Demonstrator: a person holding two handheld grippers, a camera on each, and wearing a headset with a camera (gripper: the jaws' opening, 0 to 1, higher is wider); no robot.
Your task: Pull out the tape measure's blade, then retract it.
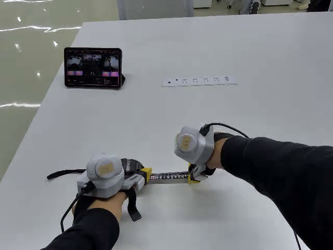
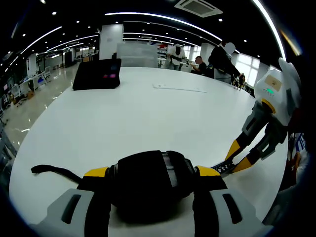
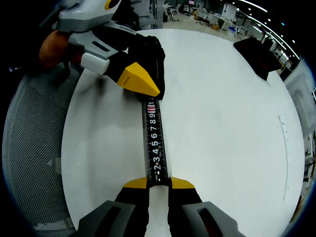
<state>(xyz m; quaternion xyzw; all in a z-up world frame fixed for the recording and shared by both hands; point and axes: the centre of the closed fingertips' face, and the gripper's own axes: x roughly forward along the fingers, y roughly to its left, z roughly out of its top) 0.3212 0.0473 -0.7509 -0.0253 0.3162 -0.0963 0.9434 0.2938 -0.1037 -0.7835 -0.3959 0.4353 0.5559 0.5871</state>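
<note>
Tape measure (image 1: 133, 165) on the white table (image 1: 218, 47), blade (image 3: 154, 143) partly out
The left gripper (image 2: 153, 172) was clamped around the black case (image 2: 148, 187), probably to anchor it, while the right gripper (image 3: 159, 183) pinched the blade's tip and held it taut; farther off were a power strip (image 1: 199, 80) and a propped tablet (image 1: 92, 66)

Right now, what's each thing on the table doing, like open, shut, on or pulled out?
Black tape measure case: clamped in the left tool.
Numbered metal blade: pulled partway out, tip pinched by the right tool.
Black tablet: propped up, screen on.
White power strip: lying flat, nothing plugged in.
Black strap: lying loose.
</note>
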